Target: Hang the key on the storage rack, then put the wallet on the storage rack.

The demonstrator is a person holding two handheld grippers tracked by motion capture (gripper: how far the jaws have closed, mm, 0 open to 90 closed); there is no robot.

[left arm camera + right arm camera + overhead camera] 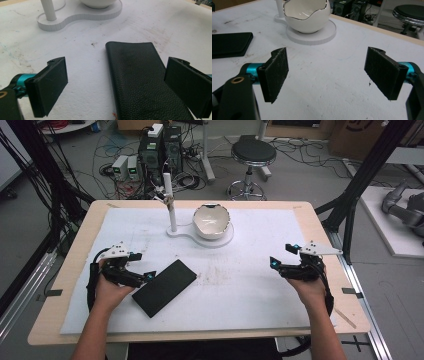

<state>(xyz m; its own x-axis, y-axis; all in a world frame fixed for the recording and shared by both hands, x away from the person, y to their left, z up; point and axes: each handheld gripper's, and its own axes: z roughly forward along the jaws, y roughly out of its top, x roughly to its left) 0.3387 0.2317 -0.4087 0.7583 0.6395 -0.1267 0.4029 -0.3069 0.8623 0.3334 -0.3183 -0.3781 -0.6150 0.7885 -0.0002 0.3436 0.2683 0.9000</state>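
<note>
A flat black leather case lies on the white foam board, left of centre. My left gripper stands open just at its left end, with the case's near part between the jaws but untouched. A white egg-shaped bowl sits on a white stand with an upright post at the back centre. Low over bare board at the right, my right gripper is open and holds nothing.
The white foam board covers most of the wooden table. Beyond the far edge are a black stool, computer boxes and cables on the floor. Black frame posts rise at the right side.
</note>
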